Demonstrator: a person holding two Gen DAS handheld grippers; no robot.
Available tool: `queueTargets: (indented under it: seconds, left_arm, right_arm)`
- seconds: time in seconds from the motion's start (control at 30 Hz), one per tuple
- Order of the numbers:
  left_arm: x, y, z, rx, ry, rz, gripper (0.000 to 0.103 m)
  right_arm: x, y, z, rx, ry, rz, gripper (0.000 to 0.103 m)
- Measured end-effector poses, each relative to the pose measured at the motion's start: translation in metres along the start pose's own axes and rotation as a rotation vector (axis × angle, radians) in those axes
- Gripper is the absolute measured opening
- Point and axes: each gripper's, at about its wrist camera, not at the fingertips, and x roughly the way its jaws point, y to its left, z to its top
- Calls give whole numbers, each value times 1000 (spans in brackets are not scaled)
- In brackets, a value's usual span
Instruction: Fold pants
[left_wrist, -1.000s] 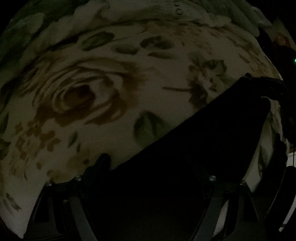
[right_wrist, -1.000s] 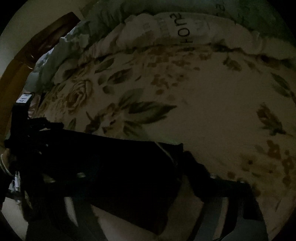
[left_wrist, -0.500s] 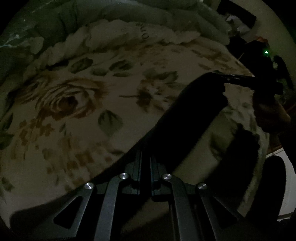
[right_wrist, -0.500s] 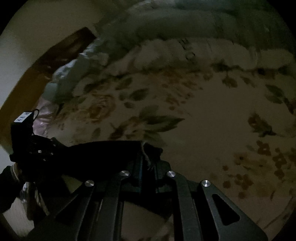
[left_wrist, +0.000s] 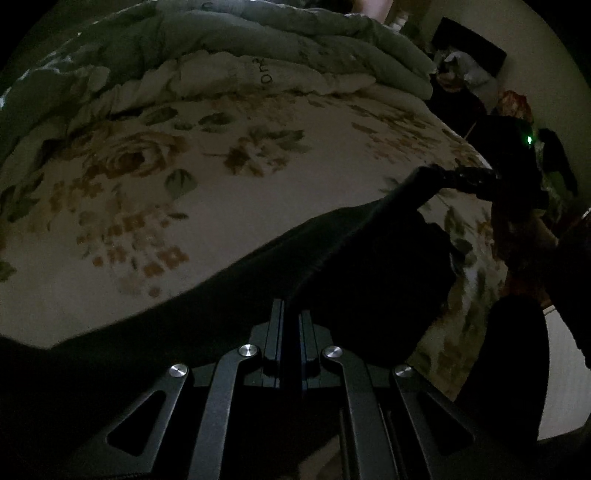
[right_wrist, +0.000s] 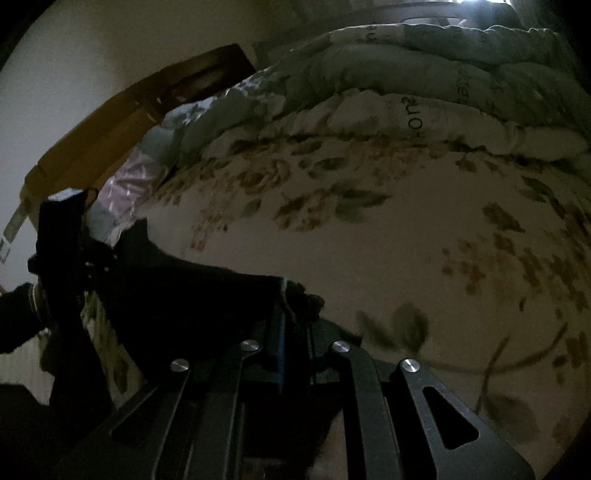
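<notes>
Dim bedroom view: my left gripper (left_wrist: 290, 314) has its jaws pinched together on one edge of the black pants (left_wrist: 354, 258), my right gripper (right_wrist: 291, 314) likewise clamped on another edge; the pants hang stretched between them above the floral bedsheet (left_wrist: 207, 206), a bunched green quilt (right_wrist: 424, 66) behind

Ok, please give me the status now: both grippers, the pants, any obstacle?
Left gripper, right gripper both shut on pants. Pants stretched between them above floral bedsheet. Nothing in the way.
</notes>
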Motion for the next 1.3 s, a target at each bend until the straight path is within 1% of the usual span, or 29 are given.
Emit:
queueTargets:
  seconds: [0.17, 0.3, 0.4, 0.5, 0.63, 0.73, 0.83, 0.9, 0.97, 1.03, 1.13, 1.2, 1.27, 1.3]
  left_arm:
    - [-6, -15, -20, 9, -2, -6, 5]
    - [-9, -26, -32, 8, -6, -28, 4]
    - [-3, -33, -42, 0, 10, -37, 4]
    - [3, -36, -48, 1, 25, -37, 4]
    - [18, -35, -58, -22, 60, -37, 4]
    - [23, -35, -63, -35, 69, -29, 5]
    - [24, -34, -66, -46, 66, -30, 5]
    - [25, -33, -67, -51, 73, -35, 6]
    - [30, -29, -67, -70, 93, -45, 6]
    - [30, -27, -67, -87, 96, -53, 7]
    - [27, -27, -70, -92, 105, -65, 14]
    - [24, -26, -74, -102, 109, -76, 22]
    - [20, -25, -79, -119, 111, -88, 28]
    - [17, -24, -81, -125, 106, -89, 29]
  right_arm:
    - [-11, 10, -23, -34, 24, -25, 10]
    - [-19, 12, -34, -44, 30, -46, 9]
    - [-22, 13, -41, -58, 49, -71, 9]
    - [-23, 14, -49, -71, 77, -94, 9]
    - [-19, 17, -61, -88, 115, -126, 9]
    - [-15, 20, -68, -104, 146, -140, 9]
    - [-16, 26, -68, -130, 155, -152, 9]
    - [-14, 27, -69, -138, 178, -162, 9]
    - [-9, 26, -73, -136, 229, -181, 9]
    - [-7, 27, -75, -132, 259, -180, 10]
    - [-12, 33, -75, -126, 271, -193, 10]
    - [-18, 37, -75, -115, 278, -196, 11]
    - [-26, 42, -73, -103, 266, -199, 12]
    - [-28, 46, -71, -96, 255, -194, 16]
